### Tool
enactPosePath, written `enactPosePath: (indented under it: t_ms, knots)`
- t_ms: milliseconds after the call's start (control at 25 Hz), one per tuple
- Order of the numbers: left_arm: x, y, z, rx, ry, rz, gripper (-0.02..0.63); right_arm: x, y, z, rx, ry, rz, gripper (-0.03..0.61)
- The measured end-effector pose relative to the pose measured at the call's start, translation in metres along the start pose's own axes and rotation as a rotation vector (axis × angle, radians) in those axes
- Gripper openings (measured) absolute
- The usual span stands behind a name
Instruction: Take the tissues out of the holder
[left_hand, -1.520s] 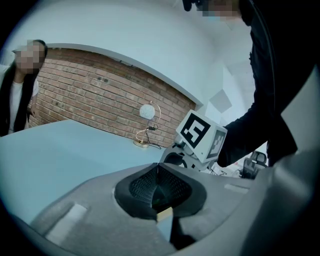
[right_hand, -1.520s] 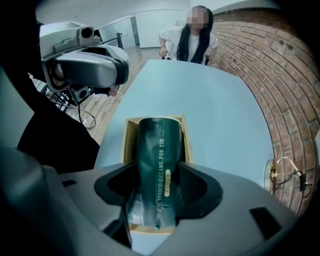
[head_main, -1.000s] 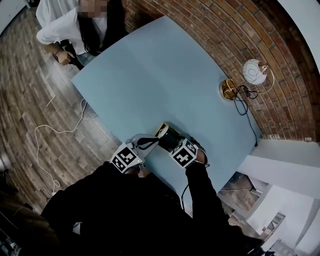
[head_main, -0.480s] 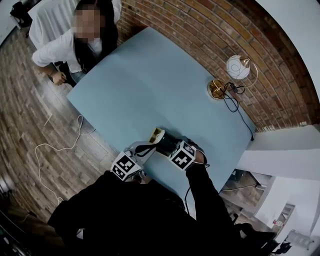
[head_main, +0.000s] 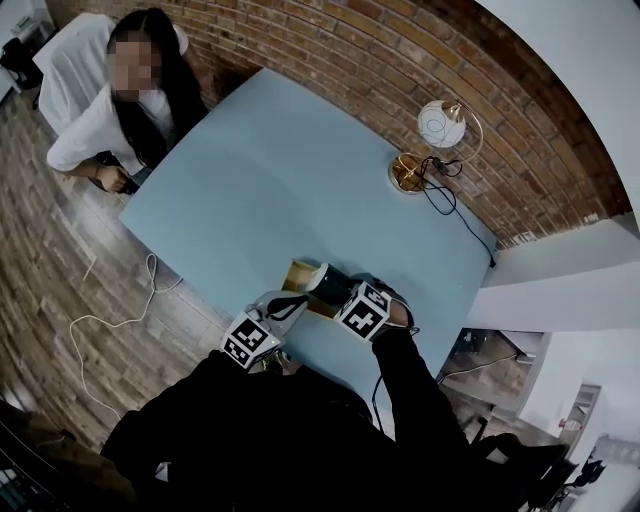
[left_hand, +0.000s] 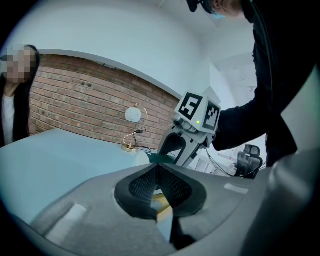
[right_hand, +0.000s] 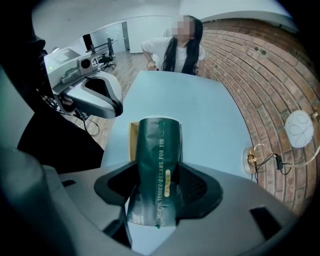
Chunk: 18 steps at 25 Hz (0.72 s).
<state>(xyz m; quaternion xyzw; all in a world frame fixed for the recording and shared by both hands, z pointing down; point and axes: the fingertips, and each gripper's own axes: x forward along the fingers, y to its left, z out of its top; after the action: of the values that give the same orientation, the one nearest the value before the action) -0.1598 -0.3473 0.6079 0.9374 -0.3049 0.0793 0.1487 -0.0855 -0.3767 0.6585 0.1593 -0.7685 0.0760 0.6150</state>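
Note:
On the light blue table (head_main: 270, 190) lies a yellow-brown tissue holder (head_main: 297, 275) with its open end toward me. My right gripper (right_hand: 159, 169) is shut on a dark green tissue pack (right_hand: 160, 145) with gold lettering. The pack sticks out past the jaws, and the holder (right_hand: 133, 140) lies behind it. In the head view the pack (head_main: 330, 283) is just right of the holder. My left gripper (left_hand: 158, 167) has its pads together, and a thin yellow edge of the holder (left_hand: 162, 207) shows between them. The left gripper (head_main: 282, 305) sits at the holder's near side.
A lamp with a white globe (head_main: 440, 123) and a gold base (head_main: 407, 172) stands at the table's far right, and its black cord (head_main: 455, 215) runs along the edge. A person (head_main: 100, 120) sits at the far left corner. A white cable (head_main: 100, 320) lies on the wooden floor.
The head view has swung, so the table and lamp sit differently in frame. More of the yellow holder shows to the left of the green pack. Both grippers stay close together.

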Motion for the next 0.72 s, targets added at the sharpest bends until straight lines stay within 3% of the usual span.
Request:
enactPosePath:
  t_ms: [720]
  knots:
    - [0.056, -0.029, -0.002, 0.028, 0.057, -0.142, 0.009, -0.016, -0.037, -0.079, 0.205, 0.02, -0.066, 0.256]
